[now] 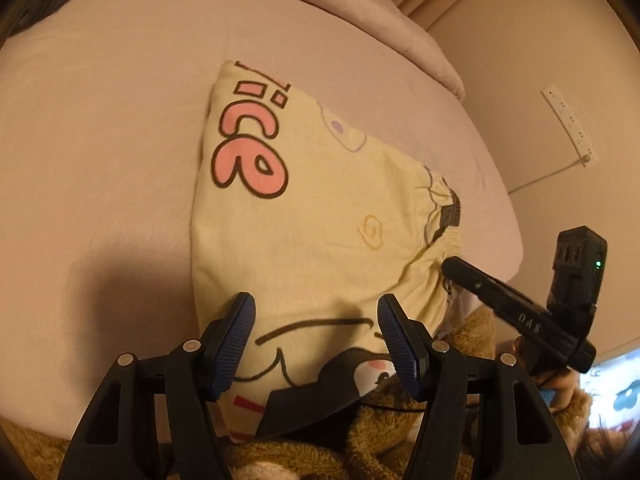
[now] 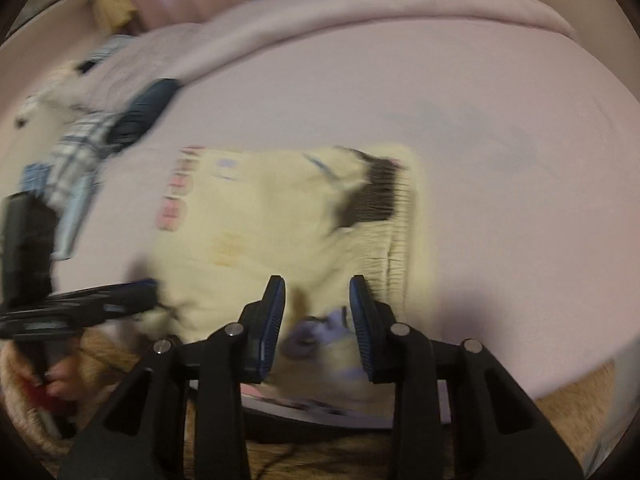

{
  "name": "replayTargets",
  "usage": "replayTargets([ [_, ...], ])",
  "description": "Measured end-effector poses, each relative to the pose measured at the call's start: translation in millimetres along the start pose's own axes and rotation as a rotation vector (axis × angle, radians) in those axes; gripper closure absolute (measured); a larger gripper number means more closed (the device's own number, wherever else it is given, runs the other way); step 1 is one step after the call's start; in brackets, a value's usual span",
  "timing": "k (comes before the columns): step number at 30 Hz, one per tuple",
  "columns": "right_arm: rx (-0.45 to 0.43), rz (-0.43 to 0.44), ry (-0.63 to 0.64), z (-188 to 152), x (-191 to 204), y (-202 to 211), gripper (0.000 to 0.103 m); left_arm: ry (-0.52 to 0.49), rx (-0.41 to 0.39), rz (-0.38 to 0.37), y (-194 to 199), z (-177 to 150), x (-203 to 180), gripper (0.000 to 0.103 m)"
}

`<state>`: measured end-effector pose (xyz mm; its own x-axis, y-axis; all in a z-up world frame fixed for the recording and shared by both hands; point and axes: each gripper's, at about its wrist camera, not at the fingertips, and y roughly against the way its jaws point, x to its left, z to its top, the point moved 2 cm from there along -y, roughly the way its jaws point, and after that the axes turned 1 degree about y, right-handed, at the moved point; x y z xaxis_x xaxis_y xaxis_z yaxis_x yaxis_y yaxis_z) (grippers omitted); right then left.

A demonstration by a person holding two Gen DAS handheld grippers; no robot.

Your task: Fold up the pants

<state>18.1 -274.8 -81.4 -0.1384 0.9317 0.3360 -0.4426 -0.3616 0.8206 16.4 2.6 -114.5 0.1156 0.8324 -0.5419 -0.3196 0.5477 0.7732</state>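
Cream pants [image 1: 320,200] with pink letters and cartoon prints lie folded on the pink bed sheet [image 1: 120,140], waistband to the right. My left gripper [image 1: 316,314] is open over their near edge, with cloth lying under the gap. The tip of my right gripper [image 1: 450,268] is at the gathered waistband corner. In the blurred right wrist view the pants [image 2: 280,220] lie ahead. My right gripper [image 2: 317,294] hovers over their near edge beside the waistband, its pads a narrow gap apart. No cloth is visibly pinched between the pads. The left gripper [image 2: 148,292] reaches in from the left.
A rolled blanket [image 1: 360,0] runs along the far side of the bed. A white power strip [image 1: 570,124] hangs on the wall at right. Plaid clothes [image 2: 76,148] and a dark item [image 2: 148,108] lie at far left. Brown fuzzy fabric [image 1: 380,420] is below the grippers.
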Motion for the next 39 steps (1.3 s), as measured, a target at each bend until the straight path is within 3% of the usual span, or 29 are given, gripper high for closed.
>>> replayTargets([
  [4, 0.009, 0.011, -0.019, 6, 0, 3, 0.083, -0.004, 0.010, 0.049, 10, 8, -2, 0.040],
  [6, 0.007, 0.009, -0.009, 13, 5, 8, 0.079, -0.038, -0.035, 0.077, 19, 23, -7, 0.040],
  [8, -0.026, -0.008, 0.014, 24, 11, 15, 0.067, -0.064, -0.104, 0.107, 27, 46, -7, 0.040],
  [9, -0.051, -0.022, 0.031, 33, 13, 19, 0.055, -0.070, -0.126, 0.108, 27, 54, -7, 0.040],
  [11, -0.088, -0.043, 0.049, 48, 18, 20, 0.052, -0.061, -0.155, 0.109, 21, 76, -4, 0.040],
  [15, -0.076, -0.005, 0.051, 67, 23, 0, 0.052, -0.009, -0.084, 0.162, -18, 107, 8, 0.040],
  [18, -0.010, -0.049, 0.066, 68, 23, -28, 0.054, 0.012, -0.055, 0.237, -42, 116, 18, 0.040],
  [20, 0.022, -0.074, 0.073, 65, 22, -43, 0.054, 0.023, -0.046, 0.280, -52, 117, 26, 0.040],
  [22, 0.008, -0.063, 0.089, 63, 23, -49, 0.054, 0.017, -0.084, 0.270, -50, 117, 29, 0.039],
  [30, -0.009, -0.128, 0.171, 66, 36, -56, 0.054, 0.017, -0.095, 0.290, -46, 113, 24, 0.040],
  [34, -0.011, -0.177, 0.227, 60, 41, -39, 0.053, 0.026, -0.079, 0.195, -24, 93, 15, 0.040],
  [36, -0.019, -0.185, 0.234, 57, 43, -28, 0.048, 0.019, -0.073, 0.144, -13, 80, 13, 0.040],
  [39, -0.004, -0.197, 0.238, 47, 42, -20, 0.046, -0.008, -0.049, 0.144, -5, 52, 11, 0.040],
])
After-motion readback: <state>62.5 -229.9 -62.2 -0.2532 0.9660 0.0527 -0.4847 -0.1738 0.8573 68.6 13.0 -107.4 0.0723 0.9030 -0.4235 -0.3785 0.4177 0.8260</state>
